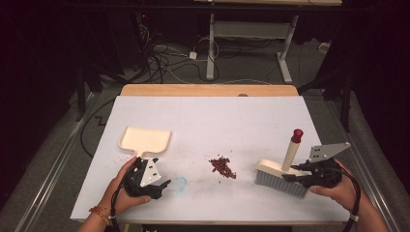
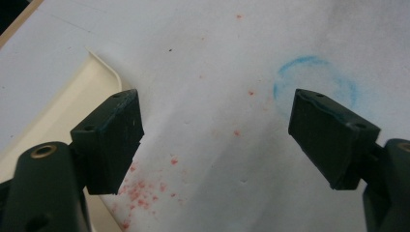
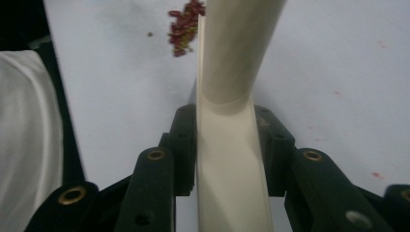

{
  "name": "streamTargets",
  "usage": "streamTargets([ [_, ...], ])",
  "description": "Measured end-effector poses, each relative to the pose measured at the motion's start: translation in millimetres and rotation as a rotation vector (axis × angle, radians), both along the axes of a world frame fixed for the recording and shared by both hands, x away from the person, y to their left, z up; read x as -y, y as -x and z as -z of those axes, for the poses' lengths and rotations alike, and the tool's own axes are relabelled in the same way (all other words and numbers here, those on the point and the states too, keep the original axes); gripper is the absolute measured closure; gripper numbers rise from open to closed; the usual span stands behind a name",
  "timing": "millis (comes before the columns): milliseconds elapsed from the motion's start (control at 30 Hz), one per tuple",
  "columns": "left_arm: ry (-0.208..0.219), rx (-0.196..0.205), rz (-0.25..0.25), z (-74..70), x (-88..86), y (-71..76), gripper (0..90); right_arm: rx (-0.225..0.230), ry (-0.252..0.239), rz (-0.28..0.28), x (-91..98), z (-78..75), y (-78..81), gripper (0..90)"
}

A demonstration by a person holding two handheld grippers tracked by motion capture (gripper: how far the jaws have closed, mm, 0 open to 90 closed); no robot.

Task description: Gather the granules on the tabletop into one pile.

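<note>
Right gripper pinching the brush handle, left gripper spread beside the dustpan: steady the pan first, then sweep the red crumbs leftward across the desk with low, short strokes.

Dustpan is looking like smooth cream plastic, slightly glossy. Brush is showing the same cream plastic on back and handle, grey bristles, a red cap. Table is presenting a matt white top, wood at the far edge. Jaws are appearing matt black, brass-coloured fittings.
</note>
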State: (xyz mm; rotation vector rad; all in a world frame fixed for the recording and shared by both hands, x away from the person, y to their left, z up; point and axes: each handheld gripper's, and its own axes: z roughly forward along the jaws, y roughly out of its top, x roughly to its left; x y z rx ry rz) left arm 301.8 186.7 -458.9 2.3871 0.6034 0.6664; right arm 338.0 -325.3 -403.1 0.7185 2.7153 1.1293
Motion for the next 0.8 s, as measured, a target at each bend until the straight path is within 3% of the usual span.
streamTargets([
  [167,-0.005,-0.005,0.002,1.5,2.1,-0.9,19.0,-0.011,0.033,0.018,4.3,2.6,-30.1,56.6],
  [367,-0.016,-0.012,0.008,3.0,2.5,-0.9,19.0,0.022,0.145,0.023,-1.8,10.6,-60.9,50.8],
  [433,-0.013,-0.014,0.01,3.6,2.9,-0.6,19.0,0.05,0.119,0.035,-2.4,10.1,-68.0,51.4],
  [500,-0.012,-0.015,0.012,3.7,3.1,-0.4,19.0,0.047,0.078,0.085,-2.6,8.7,-72.9,51.4],
  [567,-0.011,-0.014,0.012,3.7,3.0,-0.1,19.0,0.076,0.082,0.139,-5.8,9.6,-75.7,54.5],
  [700,-0.013,-0.015,0.013,3.9,3.3,-0.3,19.0,0.11,0.096,0.319,-10.1,15.8,-81.9,72.1],
  [800,-0.021,-0.015,0.02,3.7,4.3,-0.4,19.0,0.107,0.174,0.409,-14.5,25.8,-88.9,80.3],
])
